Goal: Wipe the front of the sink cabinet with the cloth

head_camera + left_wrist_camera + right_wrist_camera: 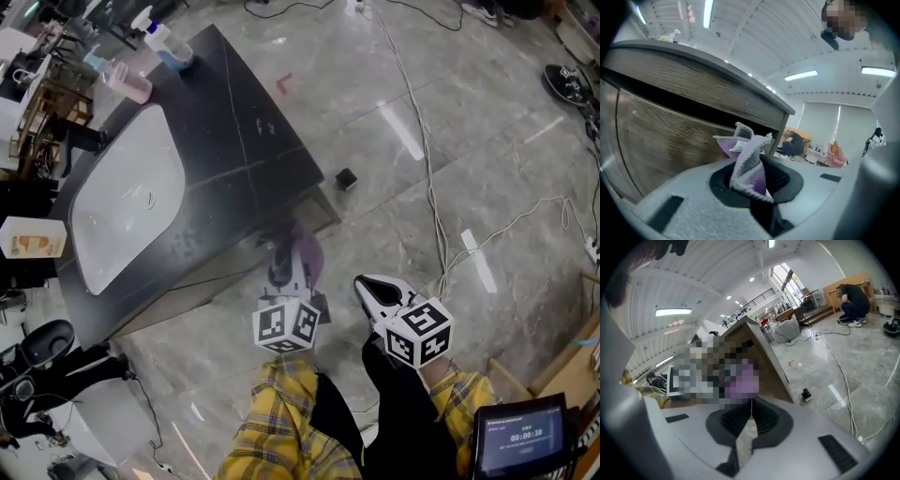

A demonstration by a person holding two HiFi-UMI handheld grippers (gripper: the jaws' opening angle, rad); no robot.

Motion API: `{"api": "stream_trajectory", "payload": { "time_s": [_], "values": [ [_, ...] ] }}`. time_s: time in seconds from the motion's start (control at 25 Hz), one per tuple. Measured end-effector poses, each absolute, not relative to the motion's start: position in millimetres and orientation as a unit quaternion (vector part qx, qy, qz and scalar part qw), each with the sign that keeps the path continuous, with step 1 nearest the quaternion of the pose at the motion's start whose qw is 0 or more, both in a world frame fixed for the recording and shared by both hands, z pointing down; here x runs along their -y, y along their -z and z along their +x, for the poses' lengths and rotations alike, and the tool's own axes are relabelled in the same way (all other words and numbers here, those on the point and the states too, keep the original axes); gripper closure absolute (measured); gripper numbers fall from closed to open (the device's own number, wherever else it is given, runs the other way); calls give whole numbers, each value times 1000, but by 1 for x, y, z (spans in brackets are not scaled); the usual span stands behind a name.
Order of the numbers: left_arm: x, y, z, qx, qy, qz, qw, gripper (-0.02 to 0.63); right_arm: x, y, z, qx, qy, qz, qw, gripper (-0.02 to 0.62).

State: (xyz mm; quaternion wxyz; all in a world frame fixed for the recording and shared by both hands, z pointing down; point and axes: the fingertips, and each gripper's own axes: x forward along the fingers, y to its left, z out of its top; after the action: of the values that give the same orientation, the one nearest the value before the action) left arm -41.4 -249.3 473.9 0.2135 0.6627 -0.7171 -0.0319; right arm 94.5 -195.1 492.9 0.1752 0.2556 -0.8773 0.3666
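You've got 2 grippers, the left gripper point(284, 262) and the right gripper point(367, 288), 1 cloth point(307, 255), 1 sink cabinet point(246, 122) with 1 basin point(127, 192), 2 bottles, a pink bottle point(127, 82) and a spray bottle point(167, 42), and 1 black block point(346, 178).

Purple-and-grey cloth point(749, 161) with a pale stitched edge, bunched upright, clamped between the fingers point(783, 179) of the left gripper point(750, 183), centre of frame. Sink cabinet front point(661, 140): brown wood-grain panel beneath an overhanging top, left of frame, just behind the cloth.
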Motion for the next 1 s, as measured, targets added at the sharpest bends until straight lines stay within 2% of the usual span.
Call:
{"api": "stream_trajectory", "payload": {
  "time_s": [0.56,1.0],
  "values": [
    [260,-457,1,684,67,691,222,555,197,-505,108,862,-380,284,178,589],
    [175,-455,-86,729,77,648,208,554,152,-496,33,882,-362,235,187,589]
  ]
}}
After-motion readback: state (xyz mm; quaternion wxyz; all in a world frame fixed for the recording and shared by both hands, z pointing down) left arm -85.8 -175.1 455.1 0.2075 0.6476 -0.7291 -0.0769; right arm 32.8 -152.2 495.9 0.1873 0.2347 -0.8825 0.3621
